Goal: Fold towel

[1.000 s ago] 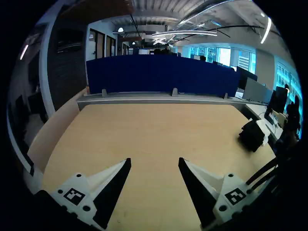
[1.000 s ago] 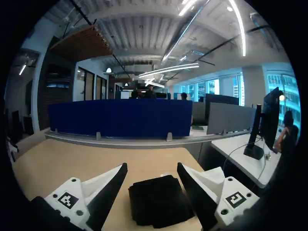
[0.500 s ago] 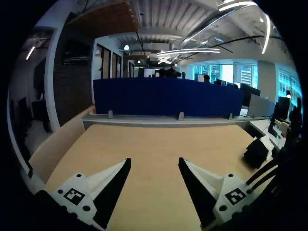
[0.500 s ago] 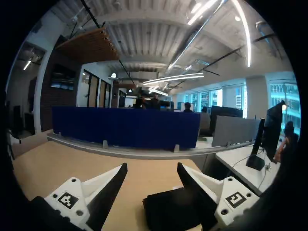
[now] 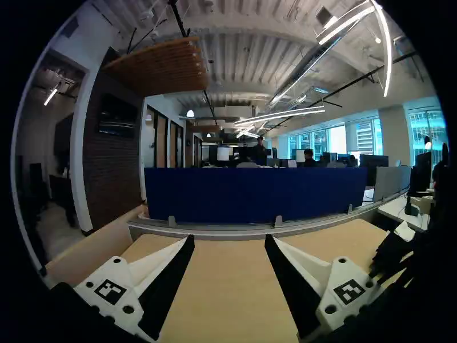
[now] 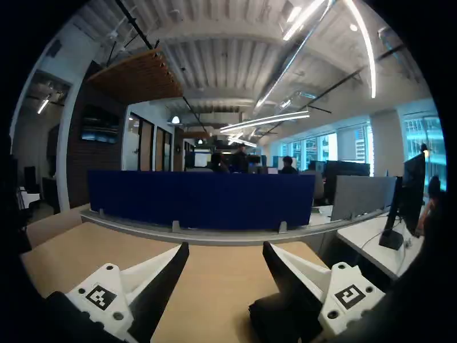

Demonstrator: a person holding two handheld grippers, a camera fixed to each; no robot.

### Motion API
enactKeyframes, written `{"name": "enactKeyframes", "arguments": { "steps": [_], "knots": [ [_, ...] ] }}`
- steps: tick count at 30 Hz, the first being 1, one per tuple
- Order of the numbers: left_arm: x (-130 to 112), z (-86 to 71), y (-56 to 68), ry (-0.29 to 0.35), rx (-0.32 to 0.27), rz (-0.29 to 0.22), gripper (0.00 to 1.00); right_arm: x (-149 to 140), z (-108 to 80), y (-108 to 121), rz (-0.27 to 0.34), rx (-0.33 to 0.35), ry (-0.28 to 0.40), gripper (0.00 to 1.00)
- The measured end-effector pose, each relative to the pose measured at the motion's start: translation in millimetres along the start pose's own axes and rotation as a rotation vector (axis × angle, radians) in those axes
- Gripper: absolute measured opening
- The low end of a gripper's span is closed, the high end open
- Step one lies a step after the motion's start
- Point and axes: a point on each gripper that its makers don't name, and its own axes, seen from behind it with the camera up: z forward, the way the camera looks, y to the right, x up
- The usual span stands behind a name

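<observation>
My left gripper (image 5: 228, 237) and right gripper (image 6: 225, 244) are spread wide, empty. The towel (image 6: 273, 318) sits at five o'clock; I should tip down, pinch one corner.

Towel (image 6: 269, 315) shifted lower right, views tilted upward

**Table, towel and neighbouring desk**

A table (image 6: 217, 286) runs back to a partition (image 6: 194, 200) standing along its far edge. A towel (image 6: 265, 317) lies on the table's near right part. Right of the table, a desk (image 6: 371, 243) carries a monitor (image 6: 408, 188).
</observation>
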Motion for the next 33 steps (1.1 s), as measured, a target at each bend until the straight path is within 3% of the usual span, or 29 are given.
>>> {"name": "enactKeyframes", "arguments": {
  "steps": [3, 15, 27, 33],
  "knots": [
    [0, 5.6, -5.9, 0.012, 0.015, 0.005, 0.91, 1, -1.3, -5, 0.003, 0.000, -0.006, 1.00],
    [-11, 15.1, -4.8, 0.013, -0.005, -0.003, 0.91, 3, -5.1, -21, 0.000, -0.007, -0.013, 1.00],
    [-39, 19.3, -4.8, 0.011, -0.013, 0.048, 0.91, 8, -7.7, -48, 0.044, 0.021, -0.020, 1.00],
    [-58, 23.2, -13.5, 0.004, 0.005, 0.057, 0.91, 7, -8.6, -63, 0.050, 0.030, -0.019, 1.00]
  ]
}}
